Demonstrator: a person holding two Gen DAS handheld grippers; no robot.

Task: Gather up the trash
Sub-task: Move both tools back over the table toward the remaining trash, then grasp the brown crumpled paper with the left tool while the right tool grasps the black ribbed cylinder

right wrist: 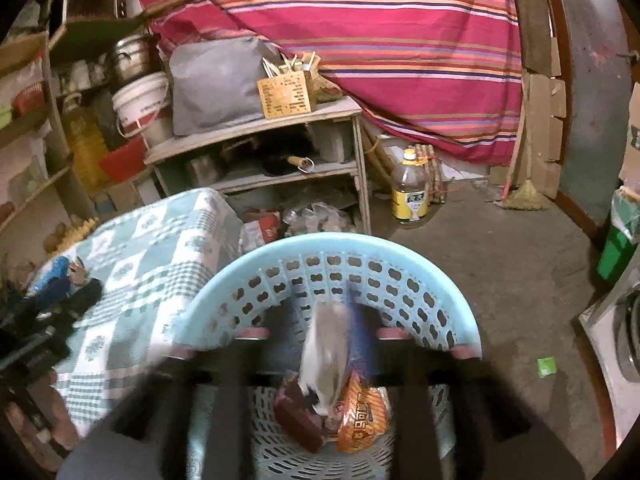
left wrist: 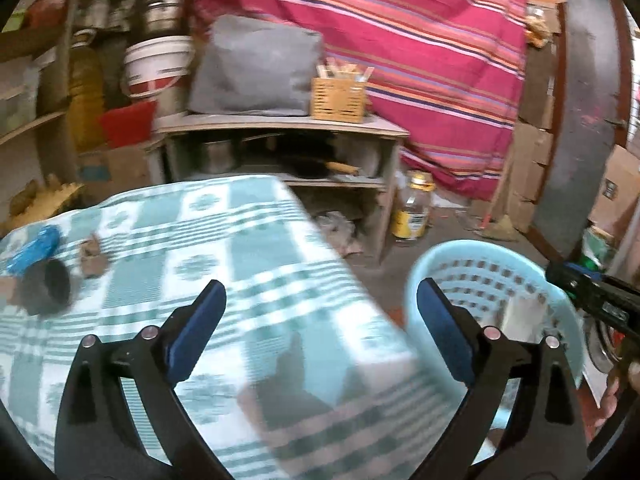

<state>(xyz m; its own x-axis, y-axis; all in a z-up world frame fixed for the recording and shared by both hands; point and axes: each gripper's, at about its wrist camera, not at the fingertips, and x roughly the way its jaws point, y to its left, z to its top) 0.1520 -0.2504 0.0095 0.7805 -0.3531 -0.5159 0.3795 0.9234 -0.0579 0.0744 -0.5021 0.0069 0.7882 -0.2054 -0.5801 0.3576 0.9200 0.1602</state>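
Note:
My left gripper is open and empty above the right edge of the table with the green checked cloth. On the cloth at far left lie a blue wrapper, a dark cup on its side and a brown scrap. A light blue plastic basket stands right of the table. My right gripper is over the basket, blurred, with a whitish wrapper between the fingers. An orange packet and a dark red wrapper lie in the basket.
A wooden shelf unit with pots, a grey bag and a wooden box stands behind the table. An oil bottle and a broom are on the floor. A green scrap lies on the concrete floor.

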